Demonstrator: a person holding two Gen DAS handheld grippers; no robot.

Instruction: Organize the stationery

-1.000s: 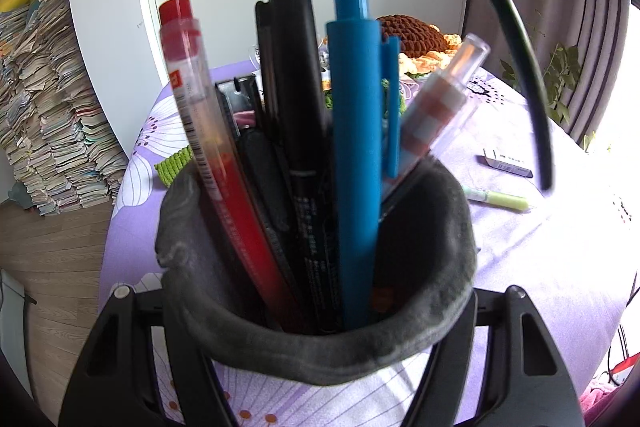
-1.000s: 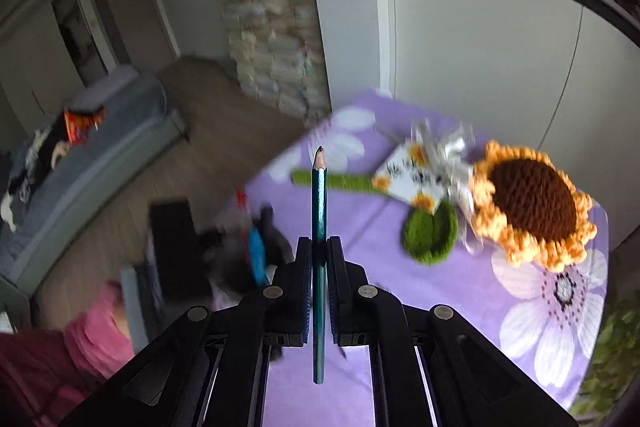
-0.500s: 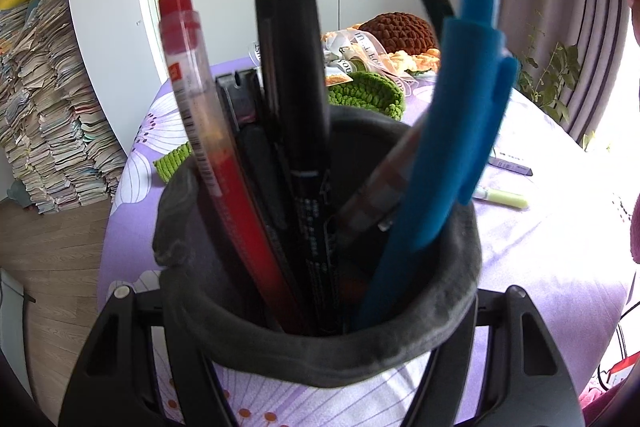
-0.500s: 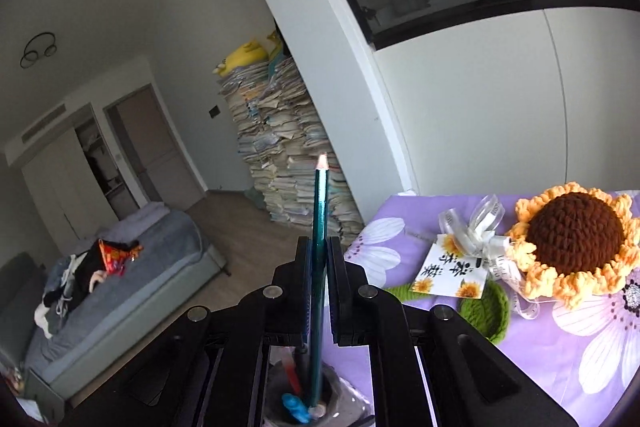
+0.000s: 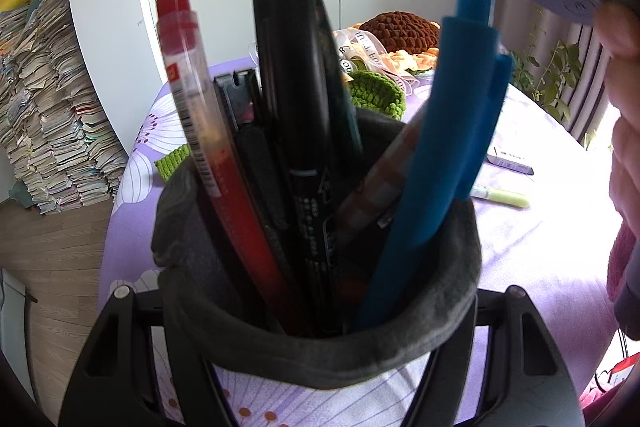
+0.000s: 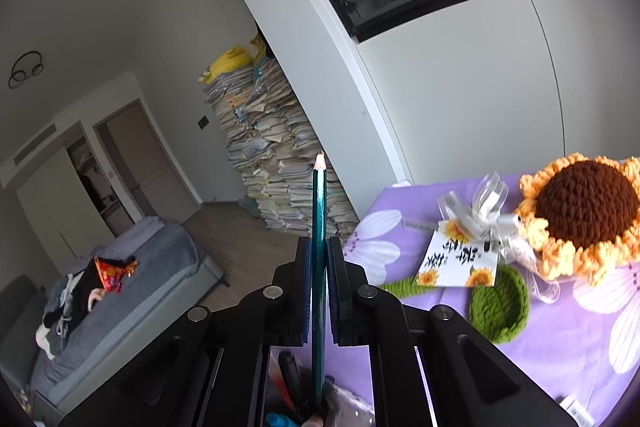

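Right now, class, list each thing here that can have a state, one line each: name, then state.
Left gripper: shut on the grey holder.
Grey holder: upright, holding pens.
Right gripper: shut on the green pencil.
Green pencil: upright, tip up, lower end in the holder.
Red pen: capped, leaning.
Blue pen: leaning.

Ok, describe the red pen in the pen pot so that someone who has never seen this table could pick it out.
On the purple flowered tablecloth stands a dark grey fabric pen pot, gripped by the left gripper. The red pen leans at its left side, beside the black markers. It alone has a clear barrel, a red cap and a barcode label.
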